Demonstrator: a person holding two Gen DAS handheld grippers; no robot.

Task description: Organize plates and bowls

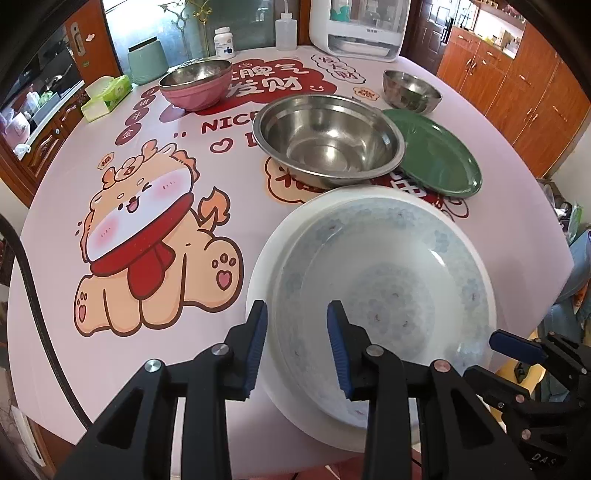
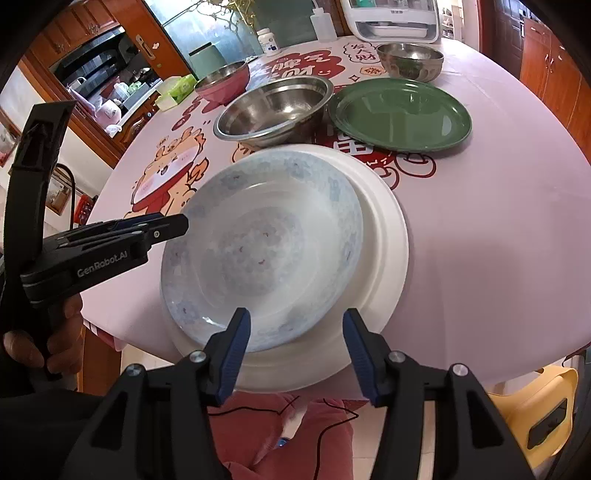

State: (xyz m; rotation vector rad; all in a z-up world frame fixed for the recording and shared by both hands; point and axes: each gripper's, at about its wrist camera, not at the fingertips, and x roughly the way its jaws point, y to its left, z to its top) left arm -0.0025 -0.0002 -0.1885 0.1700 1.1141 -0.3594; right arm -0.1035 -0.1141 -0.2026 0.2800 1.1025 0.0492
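A blue-flowered deep plate (image 1: 388, 280) (image 2: 266, 251) lies inside a larger white plate (image 1: 260, 258) (image 2: 384, 236) at the near edge of the table. My left gripper (image 1: 297, 306) stands open over its left rim, which passes between the fingers untouched. In the right wrist view the left gripper (image 2: 183, 223) shows side-on at that rim. My right gripper (image 2: 295, 314) is open wide astride the near rim, pads off it. Farther back are a steel basin (image 1: 328, 140) (image 2: 275, 109), a green plate (image 1: 436, 155) (image 2: 400, 114), a small steel bowl (image 1: 412, 90) (image 2: 410, 59) and a pink bowl (image 1: 195, 85) (image 2: 223, 83).
Along the table's far edge stand a tissue box (image 1: 107, 96), a green canister (image 1: 147, 66), a pill bottle (image 1: 224, 42), a squeeze bottle (image 1: 285, 31) and a white appliance (image 1: 358, 29). A yellow stool (image 2: 535, 398) sits below the near right edge. Wooden cabinets surround the table.
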